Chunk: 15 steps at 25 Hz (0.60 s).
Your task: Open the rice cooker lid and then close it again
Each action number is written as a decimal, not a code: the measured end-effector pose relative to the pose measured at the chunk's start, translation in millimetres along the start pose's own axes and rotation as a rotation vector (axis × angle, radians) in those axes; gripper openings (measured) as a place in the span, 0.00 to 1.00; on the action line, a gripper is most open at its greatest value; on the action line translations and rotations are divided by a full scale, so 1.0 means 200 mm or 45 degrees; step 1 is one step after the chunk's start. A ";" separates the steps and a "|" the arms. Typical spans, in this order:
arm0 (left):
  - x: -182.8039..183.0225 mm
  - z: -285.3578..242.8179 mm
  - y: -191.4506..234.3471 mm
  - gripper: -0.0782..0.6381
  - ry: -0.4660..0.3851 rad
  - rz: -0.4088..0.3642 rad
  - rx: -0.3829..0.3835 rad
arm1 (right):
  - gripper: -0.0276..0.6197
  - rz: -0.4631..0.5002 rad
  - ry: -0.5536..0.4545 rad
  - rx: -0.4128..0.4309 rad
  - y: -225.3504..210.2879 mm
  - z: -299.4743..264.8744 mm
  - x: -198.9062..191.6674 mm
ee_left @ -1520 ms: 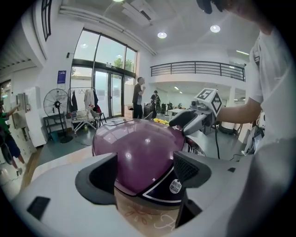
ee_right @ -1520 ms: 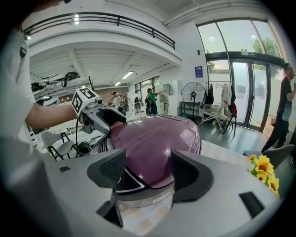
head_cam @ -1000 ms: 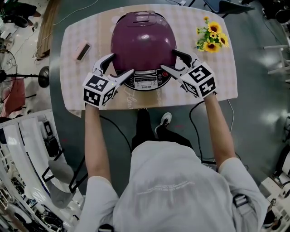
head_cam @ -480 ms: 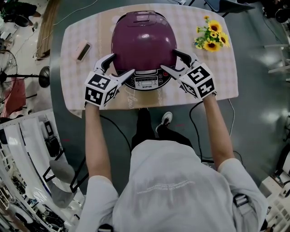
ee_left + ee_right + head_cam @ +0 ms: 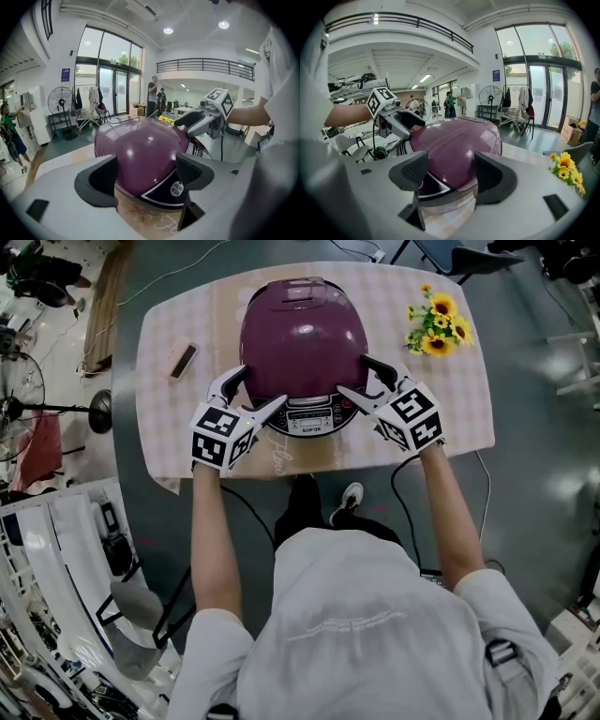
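Jaws on both grippers stand released and wide apart, with nothing clamped between them. The left gripper (image 5: 261, 388) and the right gripper (image 5: 354, 377) hover over the near edge of the desk (image 5: 450, 409), one on each side of the front of the rice cooker (image 5: 302, 343). In each gripper view the purple dome fills the gap between the jaws, but neither view shows clearly whether a jaw touches it.

The cooker sits midway between the left and right edges of the desk. Its control panel (image 5: 308, 414) faces the near edge and its back is close to the far edge. The lid (image 5: 459, 140) is down, so the opening step appears not yet done.

To do this step well, the person would probably find the latch first. It most likely sits at the front, just above the panel, though the pictures do not show it plainly. One jaw tip could press there while the other gripper steadies the body low on its side, so the cooker does not slide toward the far edge. The glossy, rounded lid will likely slip under a pinch, so a lift from beneath its front lip seems safer than squeezing the dome. The hinge is presumably at the back, so the lid should swing up and away from the person.

Farther off, sunflowers (image 5: 436, 320) lie near the far right corner and a small pink block (image 5: 181, 356) lies near the left edge. Both are well apart from the cooker and out of the lid's path.
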State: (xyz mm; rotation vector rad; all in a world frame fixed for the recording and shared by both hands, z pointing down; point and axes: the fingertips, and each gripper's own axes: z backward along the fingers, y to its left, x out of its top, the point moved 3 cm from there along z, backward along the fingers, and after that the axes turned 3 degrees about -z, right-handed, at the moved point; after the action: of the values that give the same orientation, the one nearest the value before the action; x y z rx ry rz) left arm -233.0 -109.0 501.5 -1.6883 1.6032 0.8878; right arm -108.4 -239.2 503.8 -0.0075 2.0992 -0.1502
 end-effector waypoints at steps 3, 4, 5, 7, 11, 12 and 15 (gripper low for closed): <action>-0.01 0.00 0.00 0.65 -0.005 -0.007 -0.007 | 0.52 -0.028 -0.054 -0.006 -0.01 0.00 -0.01; -0.02 0.00 0.00 0.65 -0.006 -0.013 -0.012 | 0.52 -0.045 -0.068 -0.007 -0.01 0.00 -0.02; -0.03 0.00 -0.01 0.65 -0.004 -0.022 -0.017 | 0.50 -0.075 -0.080 -0.008 -0.02 0.01 -0.03; -0.04 0.01 -0.03 0.65 0.016 -0.052 -0.025 | 0.40 -0.172 -0.100 -0.010 -0.06 0.02 -0.04; 0.00 0.05 -0.01 0.62 0.001 -0.026 0.034 | 0.37 -0.225 -0.138 -0.042 -0.12 0.06 0.03; 0.02 0.08 0.01 0.58 -0.043 0.010 0.063 | 0.36 -0.198 -0.157 -0.061 -0.12 0.08 0.06; 0.12 0.17 0.04 0.46 -0.179 0.058 0.159 | 0.34 -0.104 -0.241 -0.123 -0.12 0.18 0.18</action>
State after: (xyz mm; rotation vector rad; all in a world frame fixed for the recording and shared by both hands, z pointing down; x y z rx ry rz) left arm -241.1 -94.4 461.8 -1.4764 1.5735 0.8898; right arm -97.1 -269.4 458.3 -0.1600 1.9163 -0.0934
